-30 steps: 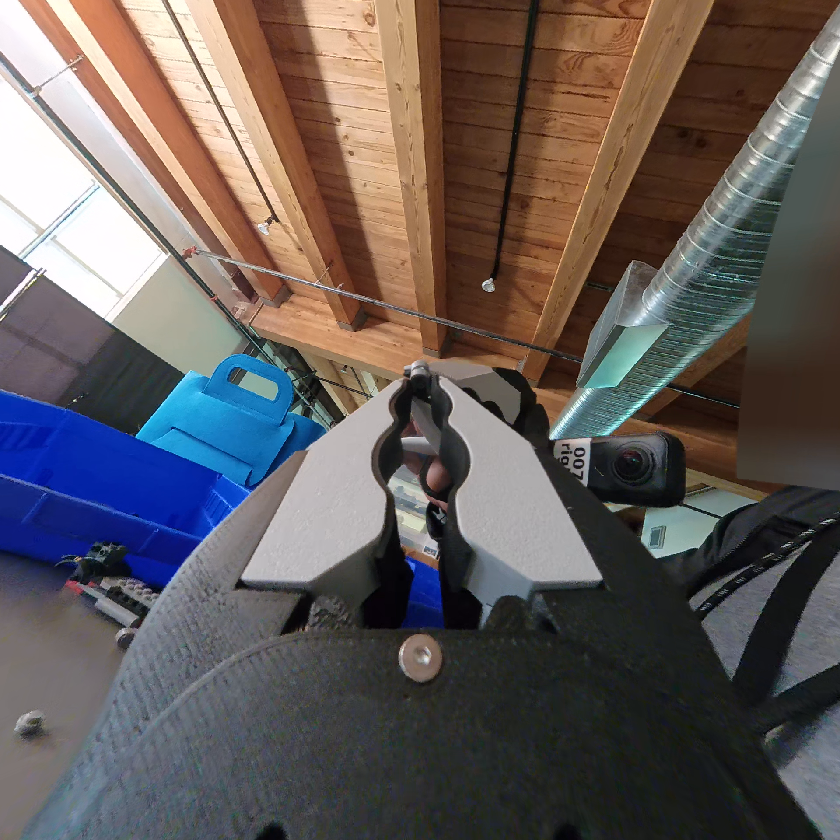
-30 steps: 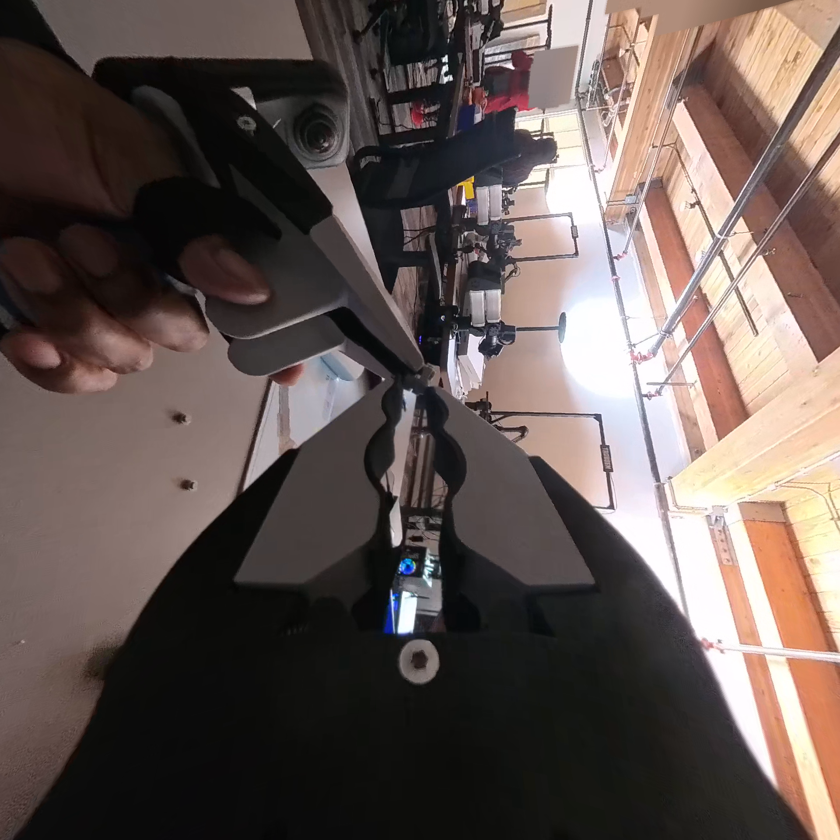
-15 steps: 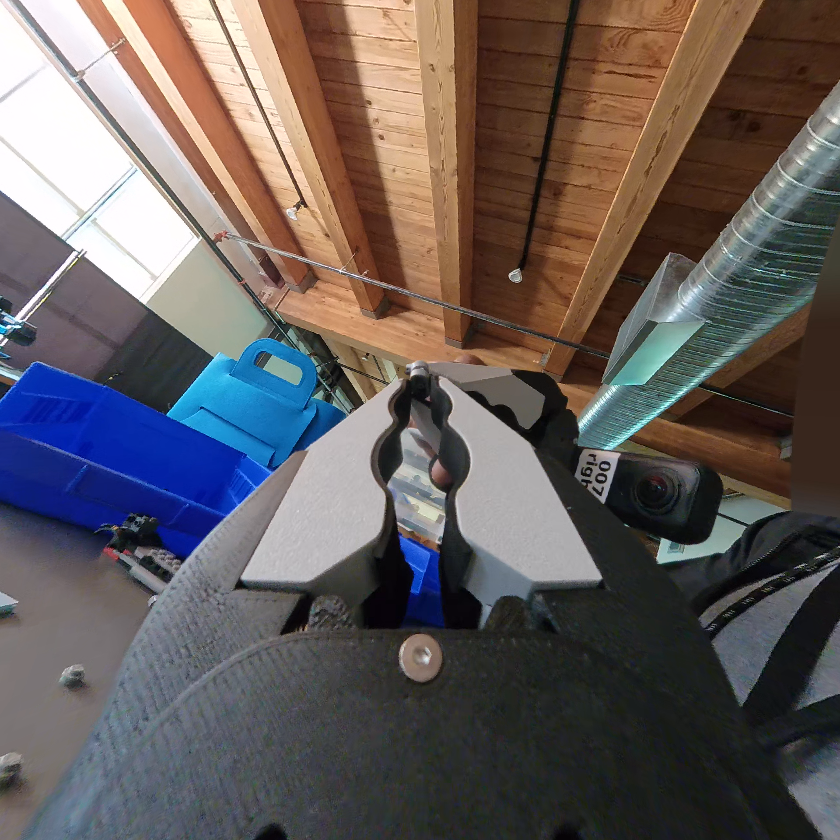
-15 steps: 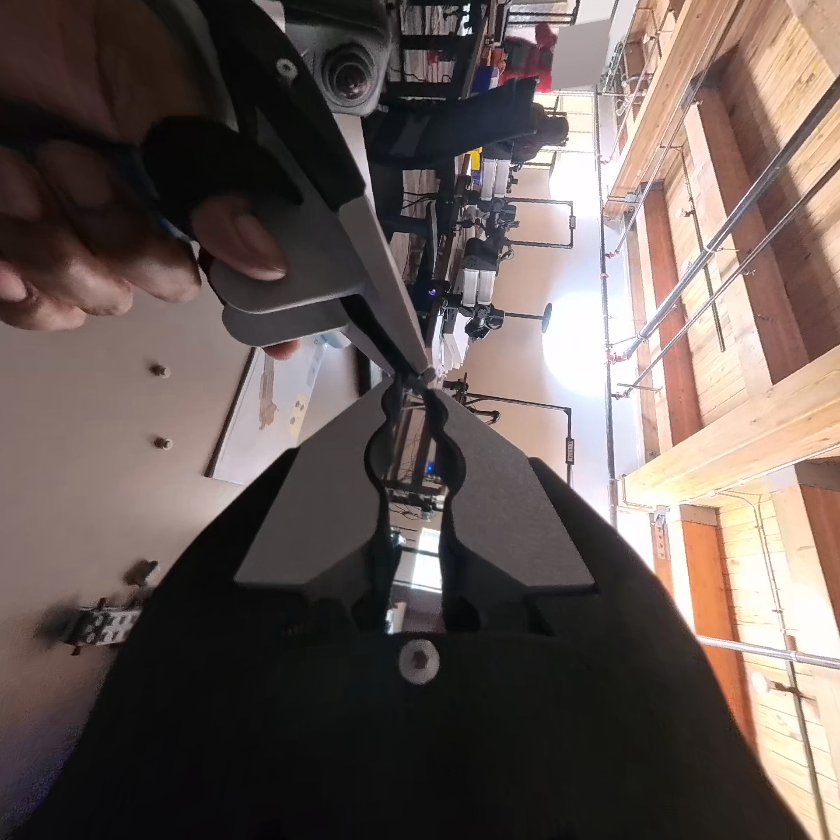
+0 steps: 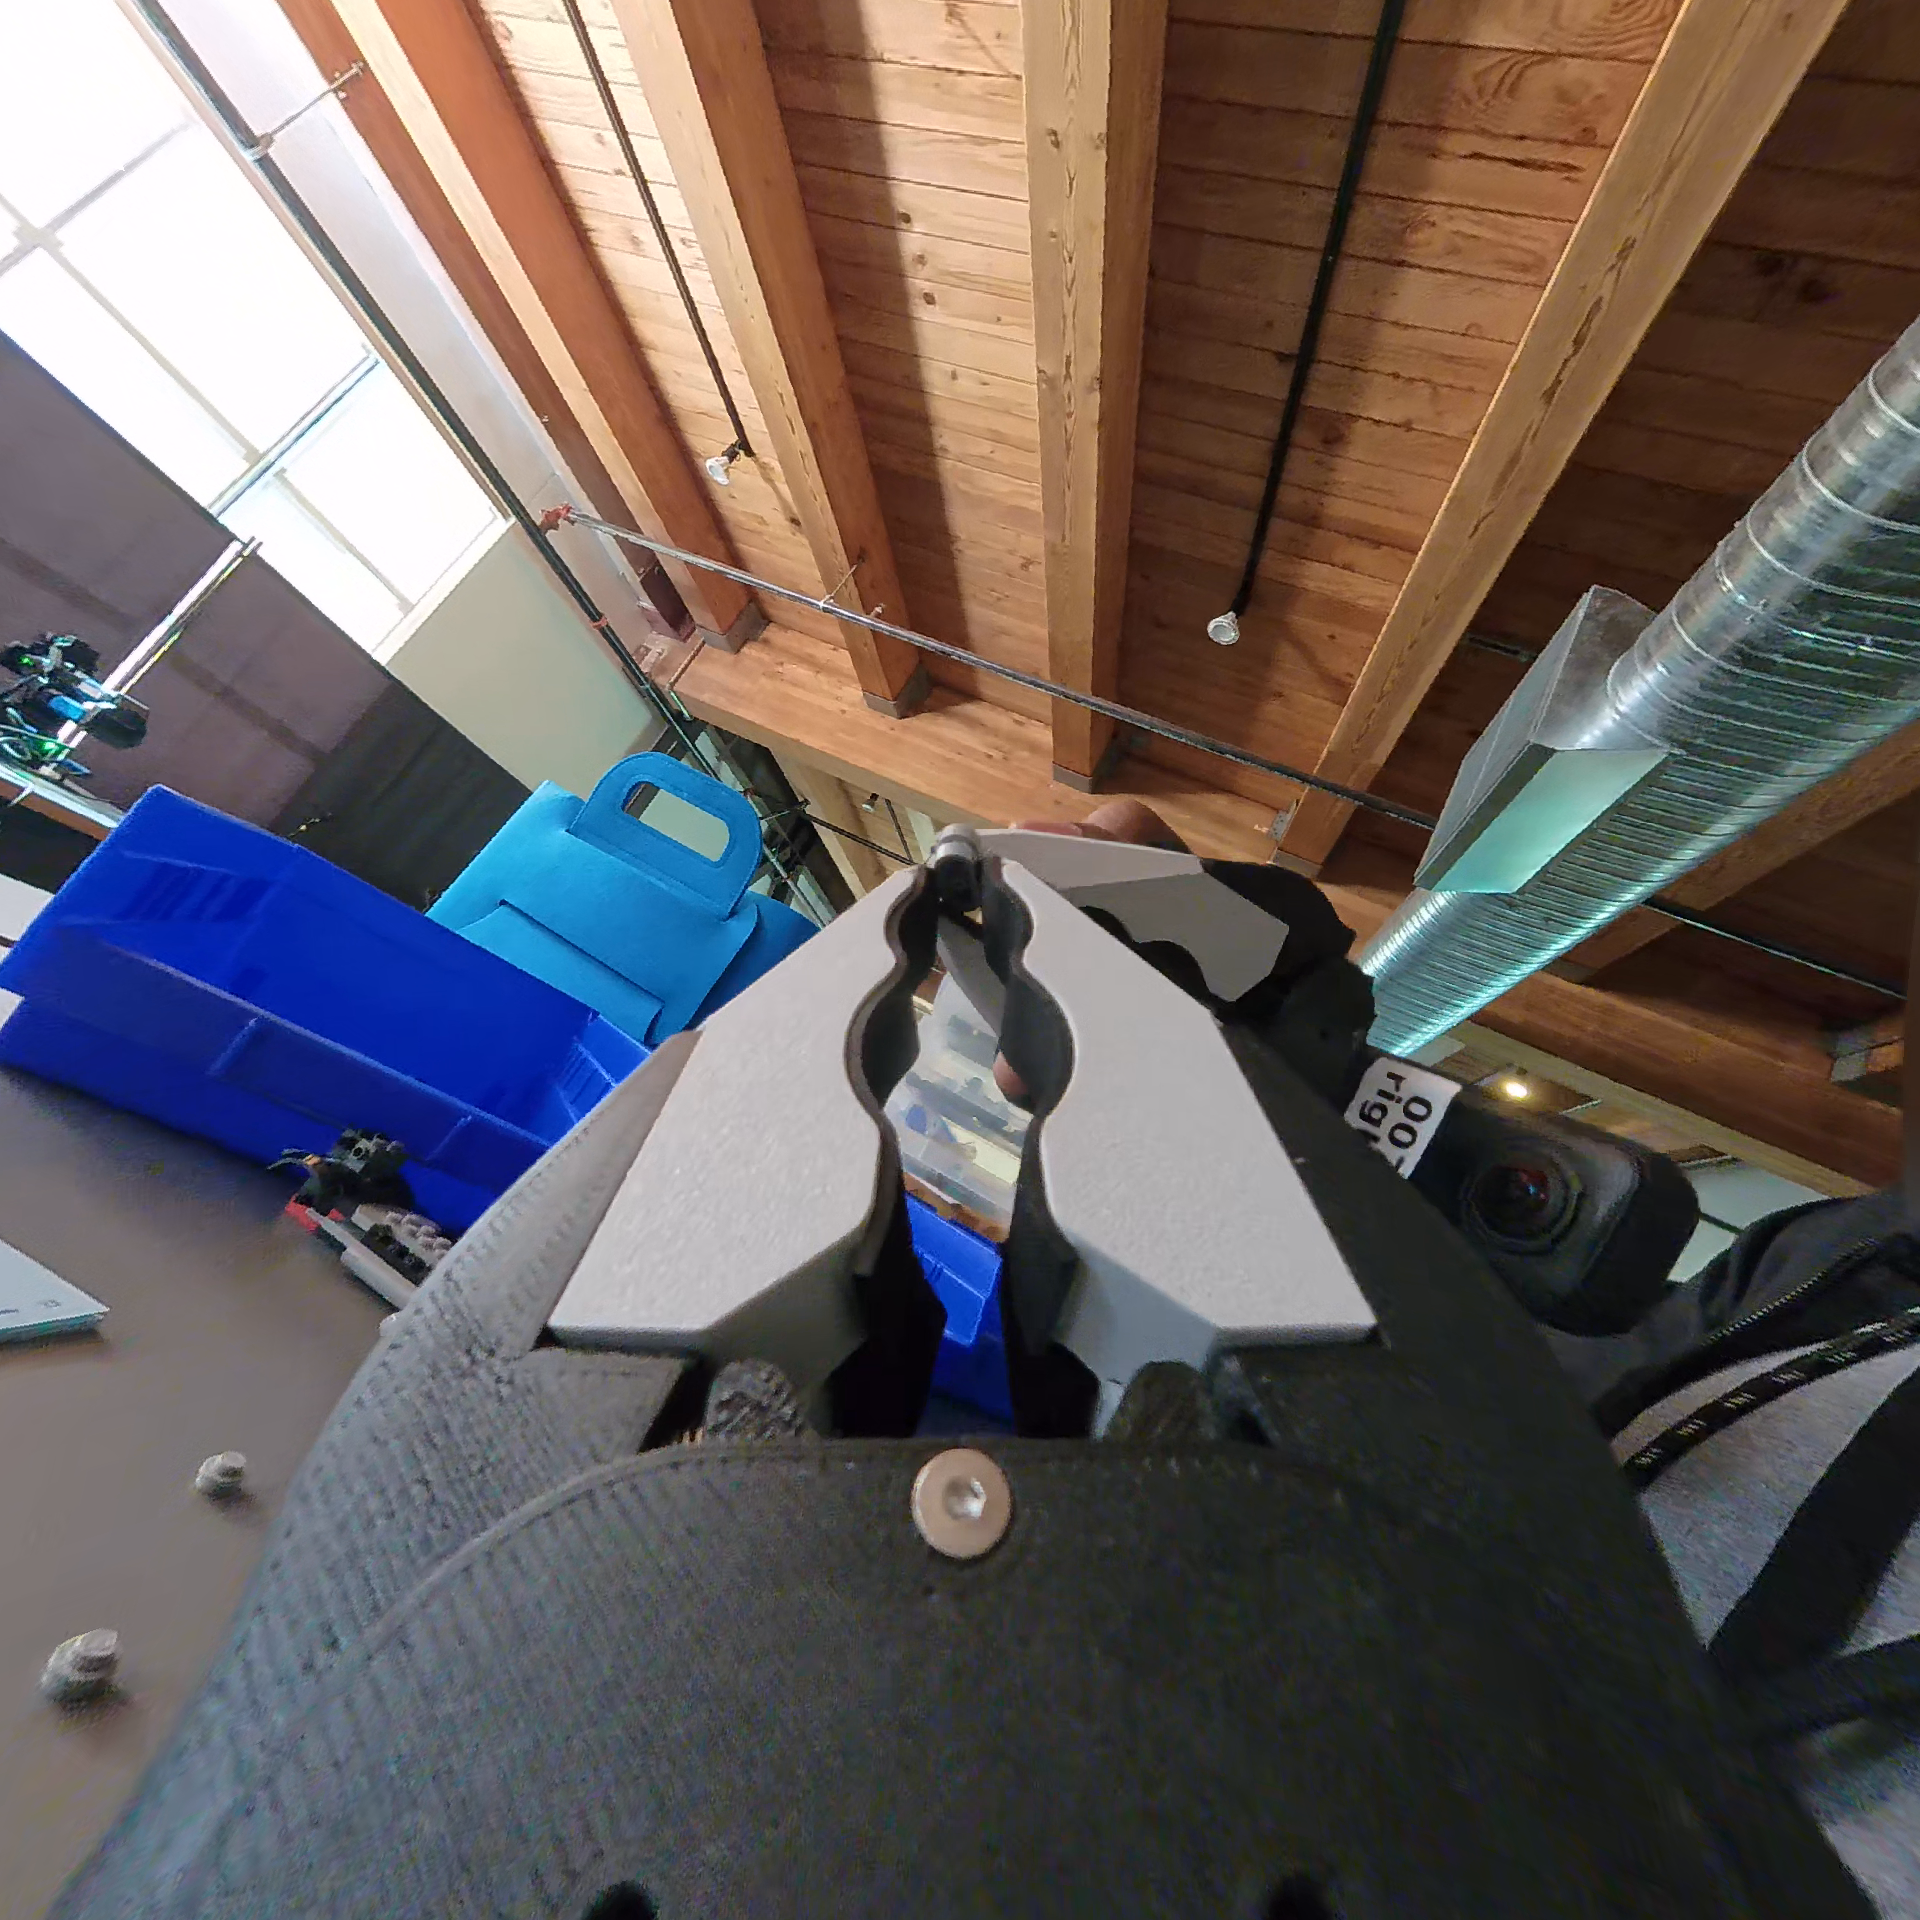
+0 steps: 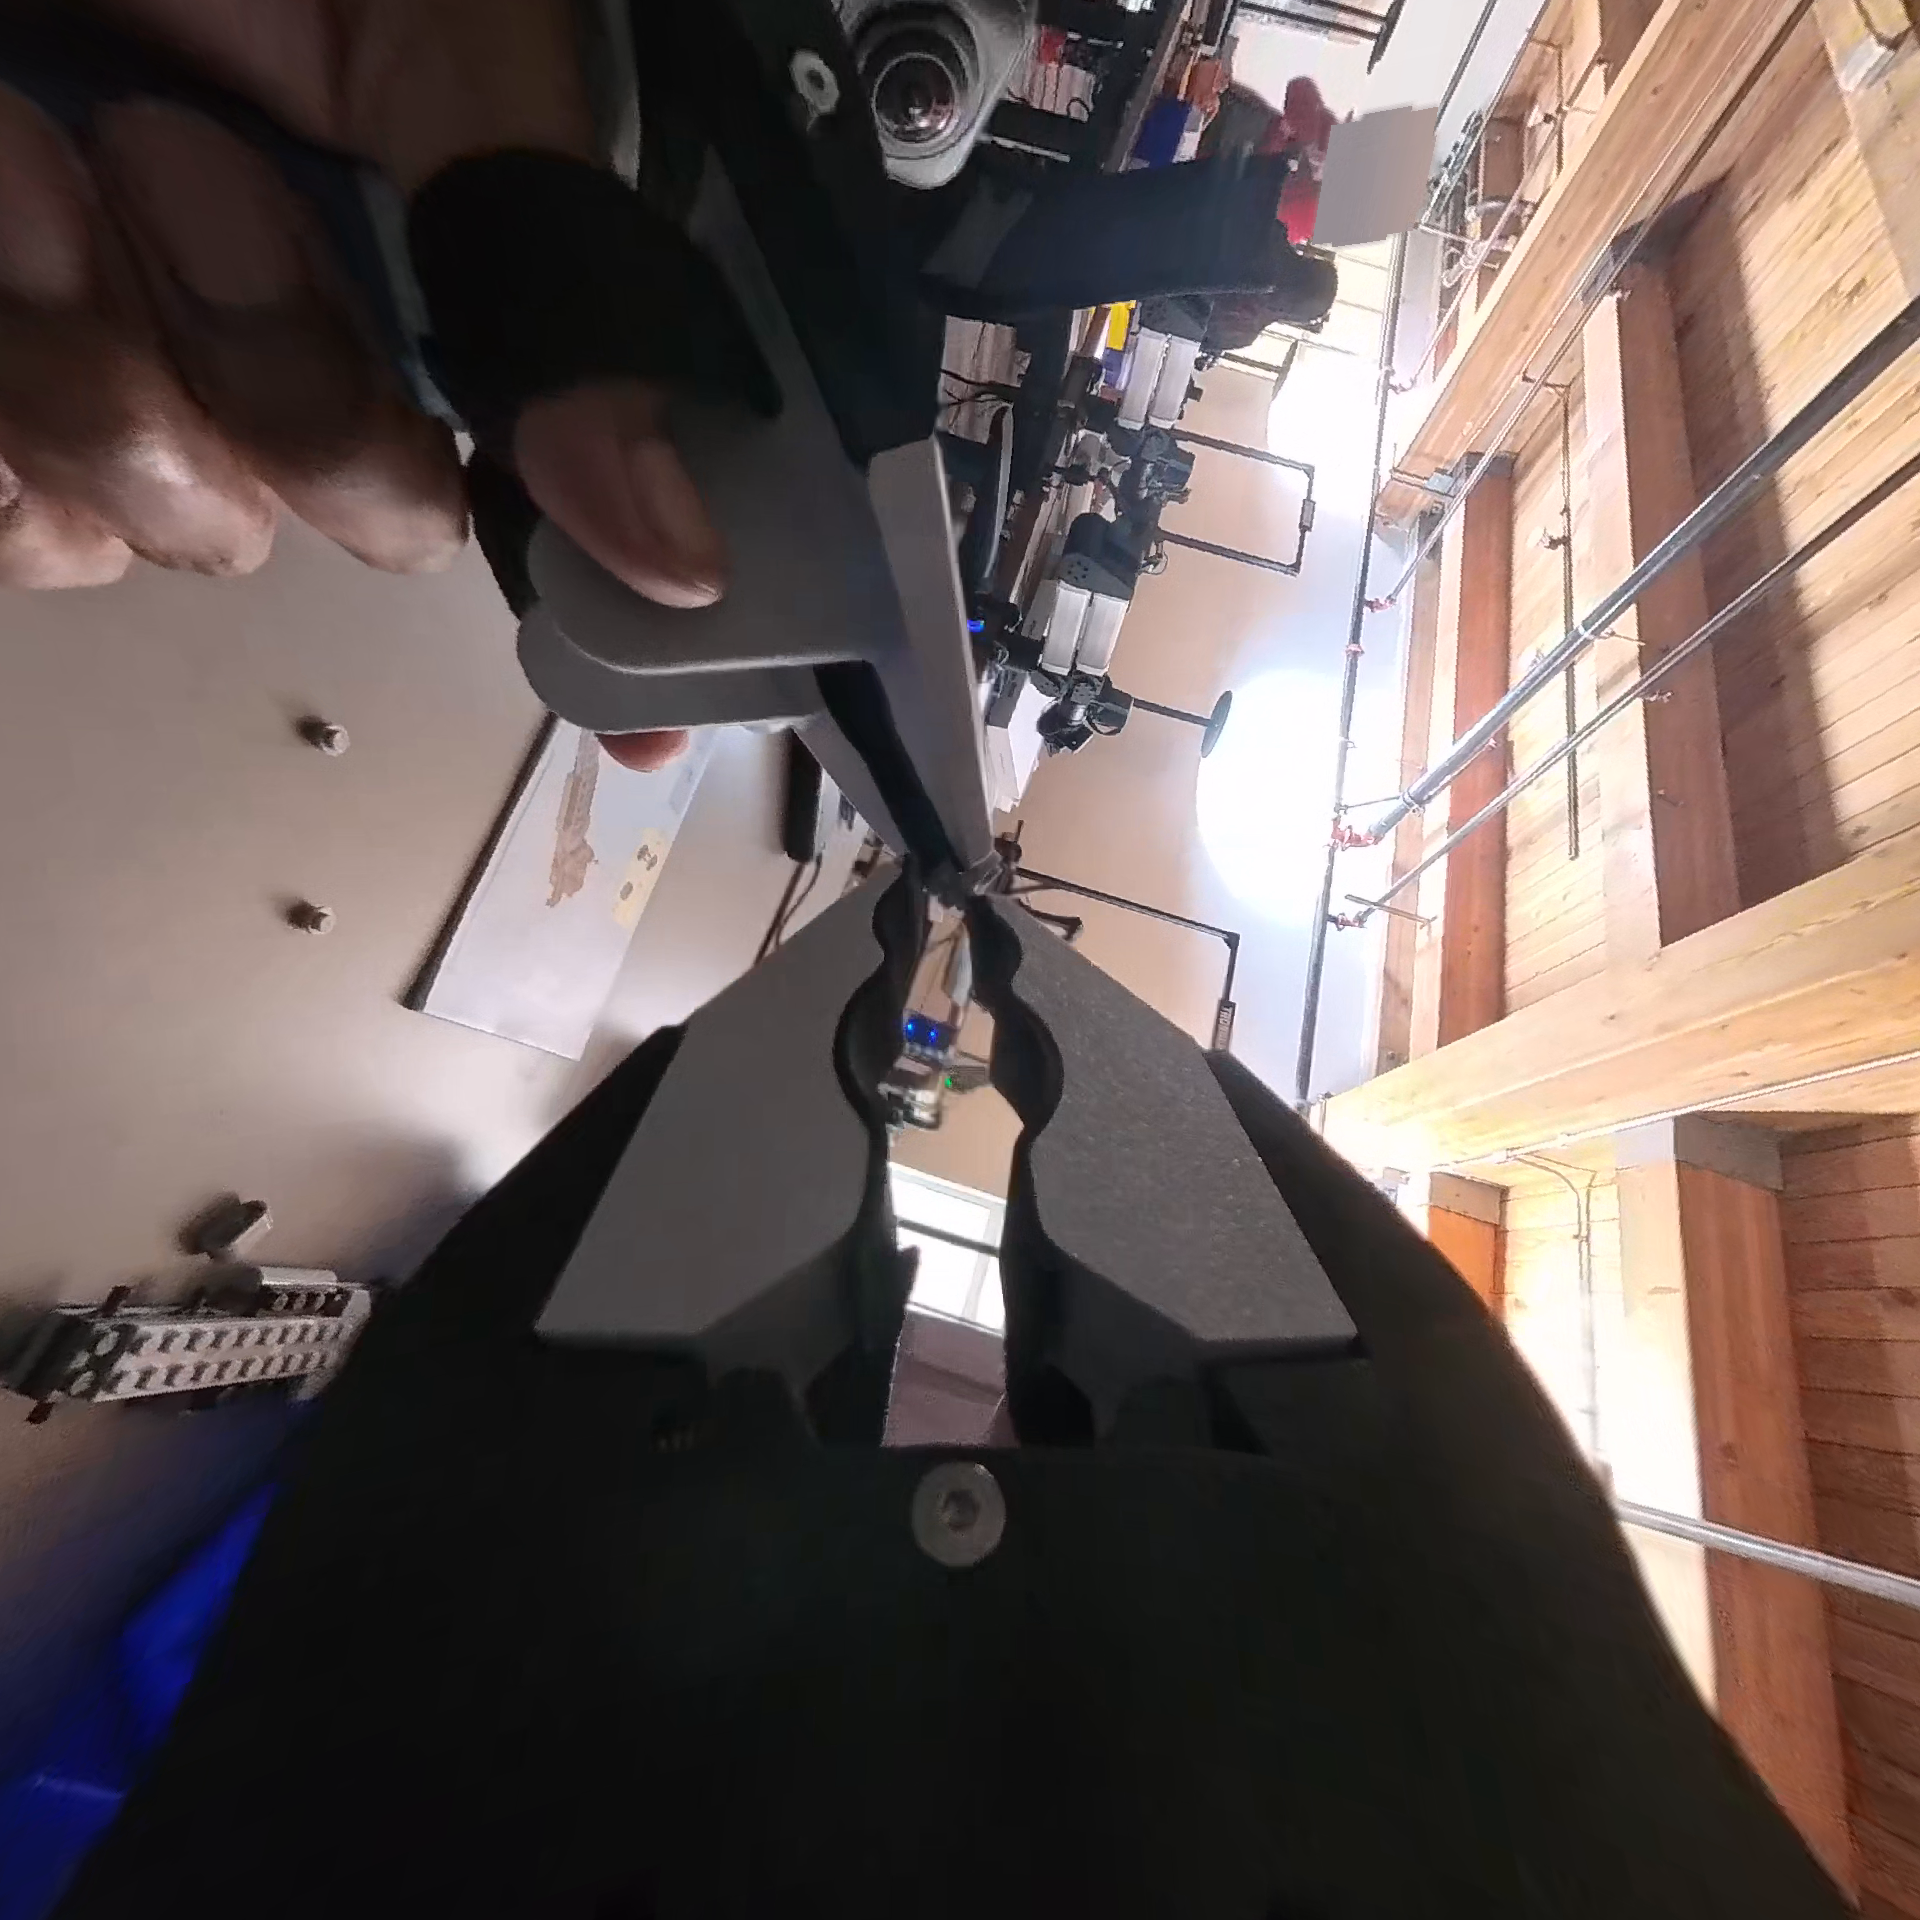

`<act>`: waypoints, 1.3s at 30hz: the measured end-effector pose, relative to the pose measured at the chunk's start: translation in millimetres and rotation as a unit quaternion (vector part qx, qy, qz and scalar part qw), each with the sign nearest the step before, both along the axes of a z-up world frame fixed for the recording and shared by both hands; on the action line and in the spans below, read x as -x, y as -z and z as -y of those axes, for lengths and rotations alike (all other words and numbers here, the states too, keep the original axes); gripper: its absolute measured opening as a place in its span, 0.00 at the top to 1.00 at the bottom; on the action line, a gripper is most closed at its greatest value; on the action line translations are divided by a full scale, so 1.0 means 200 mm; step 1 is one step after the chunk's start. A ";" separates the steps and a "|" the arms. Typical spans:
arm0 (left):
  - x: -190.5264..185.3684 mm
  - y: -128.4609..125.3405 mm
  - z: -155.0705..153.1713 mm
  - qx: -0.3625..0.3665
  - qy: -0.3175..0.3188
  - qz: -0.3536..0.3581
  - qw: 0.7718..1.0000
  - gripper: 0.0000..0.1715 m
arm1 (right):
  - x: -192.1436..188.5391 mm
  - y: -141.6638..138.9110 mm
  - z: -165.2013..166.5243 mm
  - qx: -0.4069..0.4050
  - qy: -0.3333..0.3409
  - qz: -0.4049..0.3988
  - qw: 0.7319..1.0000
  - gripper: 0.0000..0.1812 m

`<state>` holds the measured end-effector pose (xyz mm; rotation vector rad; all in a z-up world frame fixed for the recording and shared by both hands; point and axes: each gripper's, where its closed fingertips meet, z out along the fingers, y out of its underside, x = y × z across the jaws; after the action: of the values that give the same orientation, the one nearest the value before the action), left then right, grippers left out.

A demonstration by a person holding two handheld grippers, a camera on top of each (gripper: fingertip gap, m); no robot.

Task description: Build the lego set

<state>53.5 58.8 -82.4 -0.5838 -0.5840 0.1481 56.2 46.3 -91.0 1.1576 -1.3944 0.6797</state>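
Both grippers are raised off the table and meet tip to tip. My left gripper (image 5: 956, 878) is shut on a small grey round lego piece (image 5: 954, 860). The right gripper's grey fingers (image 5: 1132, 894) come in from the right and touch the same spot. In the right wrist view my right gripper (image 6: 961, 894) is shut, with the small piece (image 6: 975, 883) at its tips. The left gripper's fingers (image 6: 894, 644) reach down to it from the upper left, held by a hand (image 6: 208, 364). A partly built grey lego model (image 6: 197, 1340) lies on the table; it also shows in the left wrist view (image 5: 364, 1195).
Small loose lego pieces (image 5: 220, 1473) (image 6: 330, 736) lie scattered on the table. An instruction booklet (image 6: 561, 904) lies flat. Dark blue bins (image 5: 260, 1018) and a light blue felt bag (image 5: 623, 914) stand at the table's far side. Less than 4 cm separates the two grippers' tips.
Both grippers stay tip to tip on the small piece while turning together. The left gripper looms larger in the right wrist view, and the lego model has come into view at its lower left.
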 end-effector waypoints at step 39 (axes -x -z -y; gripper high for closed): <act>-0.11 0.12 -0.26 0.548 -0.023 -0.310 0.776 0.90 | -0.10 0.10 -0.27 -0.031 -0.052 0.388 0.920 0.94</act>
<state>76.3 111.1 -106.6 -1.5785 0.2191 0.7310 77.1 101.0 -111.9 1.0539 -2.0277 1.2663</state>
